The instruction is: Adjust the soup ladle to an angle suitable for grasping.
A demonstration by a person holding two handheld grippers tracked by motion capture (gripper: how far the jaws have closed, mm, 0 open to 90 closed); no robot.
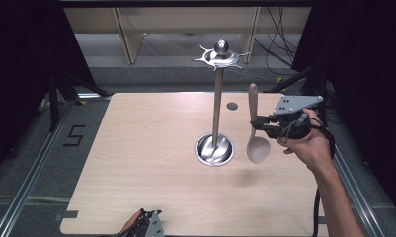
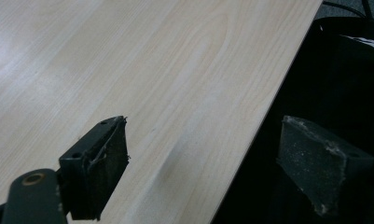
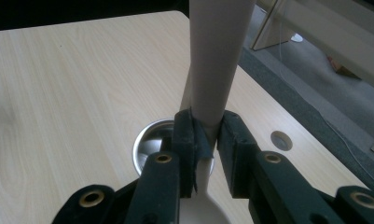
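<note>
Right tool [image 1: 262, 123] grips a pale wooden spoon [image 1: 255, 133] by the handle, jaws clamped on it from both sides just above the bowl; in the right gripper view the two black pads [image 3: 189, 140] press on the handle of the spoon [image 3: 217, 60], which rises past the top of the frame, and the pale bowl shows at the bottom edge between the jaws. Spoon stands close to upright, handle up, bowl down, held clear above the bench [image 1: 151, 148]; a faint shadow lies on the wood below the bowl. The spoon hangs just right of a metal stand [image 1: 216, 98], apart from it: round shiny base dish on the bench, thin upright pole, and a top plate with short curved hooks and a ball knob. Base dish [image 3: 149, 144] shows behind the jaws in the right gripper view. A small round grommet hole [image 1: 232, 105] sits in the bench behind the spoon. The right hand [image 1: 311, 143] comes in from the right edge of the bench. Left tool [image 1: 146, 226] rests low at the near edge of the bench; in the left gripper view its jaws stand wide apart with nothing between them, one pad [image 2: 103, 172] over the wood, the other past the bench edge over dark ground
</note>
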